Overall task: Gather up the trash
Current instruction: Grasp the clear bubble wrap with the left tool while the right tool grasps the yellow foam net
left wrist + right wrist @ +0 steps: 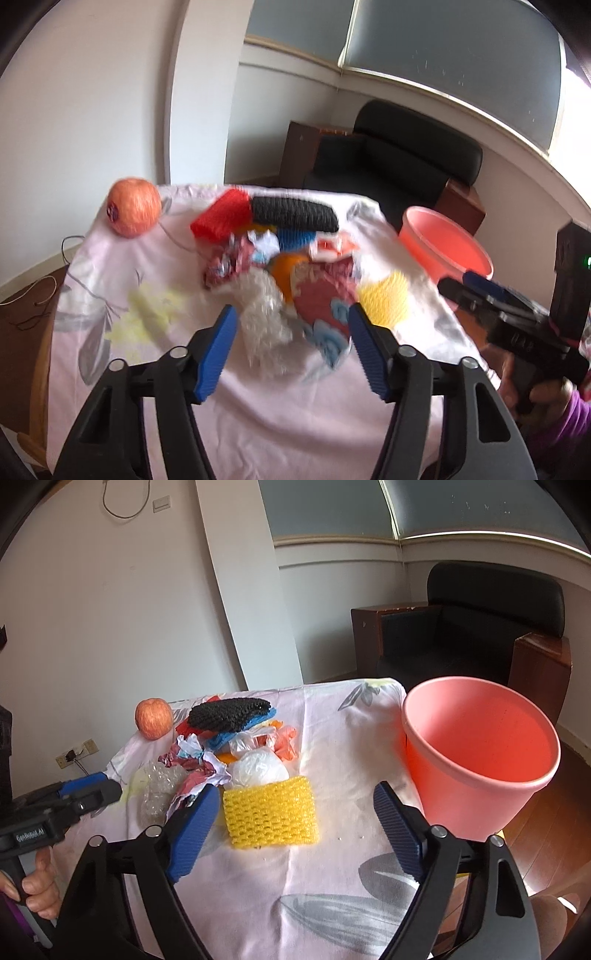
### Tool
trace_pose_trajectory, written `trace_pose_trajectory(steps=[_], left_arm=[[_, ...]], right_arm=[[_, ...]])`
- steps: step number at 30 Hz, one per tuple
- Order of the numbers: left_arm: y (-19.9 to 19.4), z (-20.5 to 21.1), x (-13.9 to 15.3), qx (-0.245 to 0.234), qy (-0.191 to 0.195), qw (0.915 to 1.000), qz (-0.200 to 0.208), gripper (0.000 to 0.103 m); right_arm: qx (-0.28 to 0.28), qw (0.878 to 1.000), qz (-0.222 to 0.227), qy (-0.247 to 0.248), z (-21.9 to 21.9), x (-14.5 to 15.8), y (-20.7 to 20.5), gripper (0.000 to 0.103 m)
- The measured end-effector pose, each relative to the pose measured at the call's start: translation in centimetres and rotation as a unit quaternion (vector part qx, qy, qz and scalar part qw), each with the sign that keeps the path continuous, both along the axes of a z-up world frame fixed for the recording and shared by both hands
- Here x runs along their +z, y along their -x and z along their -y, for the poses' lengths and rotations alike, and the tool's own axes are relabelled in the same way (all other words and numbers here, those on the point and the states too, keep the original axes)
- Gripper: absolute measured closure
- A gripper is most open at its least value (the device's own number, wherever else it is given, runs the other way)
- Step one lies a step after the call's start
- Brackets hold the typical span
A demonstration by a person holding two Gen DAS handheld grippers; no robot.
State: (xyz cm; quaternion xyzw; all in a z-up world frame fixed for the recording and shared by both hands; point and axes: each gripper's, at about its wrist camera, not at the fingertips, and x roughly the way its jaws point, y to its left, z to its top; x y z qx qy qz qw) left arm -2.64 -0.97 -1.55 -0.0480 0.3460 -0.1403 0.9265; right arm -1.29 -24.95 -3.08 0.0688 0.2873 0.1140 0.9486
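Observation:
A pile of trash lies on the pink floral tablecloth [325,734]: a yellow foam net [271,812], a white plastic bag [258,770], crumpled clear plastic [262,325], a red and blue wrapper [321,306], and a black foam net [229,710]. My right gripper [295,792] hovers open over the yellow net, which lies between its fingers, nearer the left one, untouched. Open as well, my left gripper [291,328] hangs just above the clear plastic and the wrapper. The left wrist view is blurred. A pink bucket [461,805] stands at the table's right edge.
An apple [154,718] sits at the far left corner of the cloth, beside the pile. Behind the table stand a black armchair [480,627] and a white wall. A hand [37,890] holds the left gripper's handle at the lower left. Wooden floor shows to the right.

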Motion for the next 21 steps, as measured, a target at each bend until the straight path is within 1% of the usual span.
trace_pose_trajectory(steps=[3, 7, 10, 12, 14, 16, 21], left_arm=[[-0.4, 0.2, -1.1, 0.013, -0.008, 0.9997, -0.02, 0.049], [-1.4, -0.1, -2.1, 0.032, -0.005, 0.9983, -0.049, 0.049], [-2.4, 0.3, -2.6, 0.04, -0.016, 0.997, -0.064, 0.052], [-2.9, 0.4, -3.1, 0.04, -0.021, 0.9961, -0.075, 0.063], [-3.2, 0.4, -3.6, 0.04, -0.023, 0.9951, -0.088, 0.072], [-3.1, 0.2, -3.7, 0.04, -0.016, 0.9953, -0.087, 0.074], [-2.7, -0.4, -3.2, 0.041, -0.016, 0.9961, -0.076, 0.076]], right_arm=[[0.006, 1.0, -0.013, -0.011, 0.2, -0.6, -0.4, 0.023], [0.014, 0.999, -0.025, -0.02, 0.3, -1.2, -0.7, 0.027], [0.025, 0.999, -0.032, -0.025, 0.2, -1.4, -0.9, 0.028], [0.033, 0.998, -0.039, -0.029, 0.2, -1.5, -1.1, 0.028], [0.042, 0.997, -0.052, -0.039, 0.3, -1.9, -1.5, 0.028], [0.049, 0.995, -0.066, -0.048, 0.4, -2.2, -1.9, 0.028], [0.067, 0.991, -0.098, -0.066, 0.6, -2.9, -3.5, 0.029]])
